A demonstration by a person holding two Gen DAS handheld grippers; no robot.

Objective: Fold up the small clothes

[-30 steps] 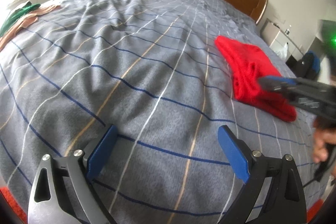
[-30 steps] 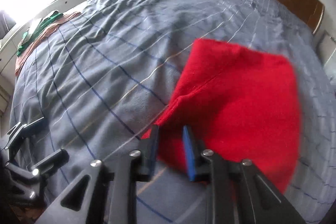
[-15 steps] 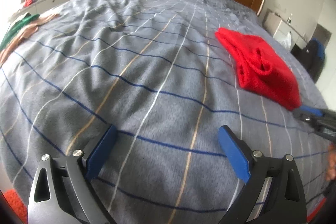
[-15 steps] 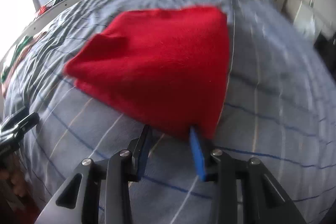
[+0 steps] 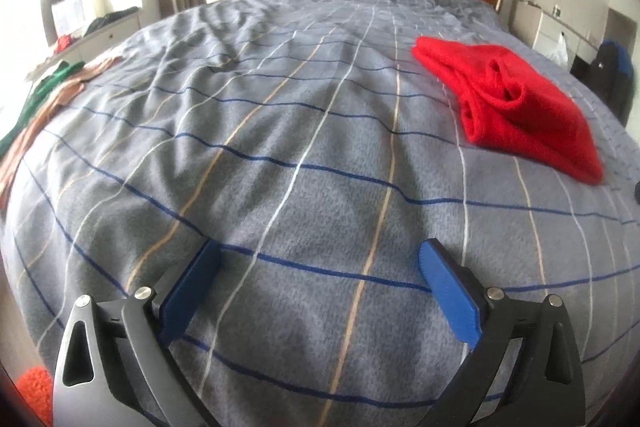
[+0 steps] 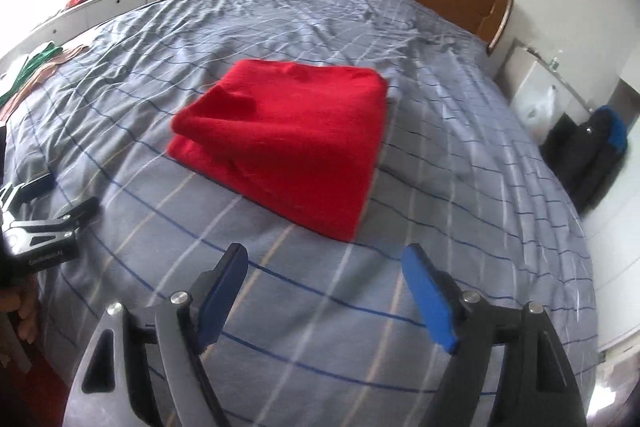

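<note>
Right gripper (image 6: 324,291): released garment (image 6: 288,139), now wide, backed off | left gripper (image 5: 320,283): wide, empty, unchanged | garment folded on bed (image 6: 460,155).

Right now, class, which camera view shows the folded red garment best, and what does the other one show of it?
The right wrist view: the red garment lies near the middle of the picture, its flat top and squared fold fully visible on the bedspread. The left wrist view shows it off to the right, edge-on, with its rolled layers showing.
</note>
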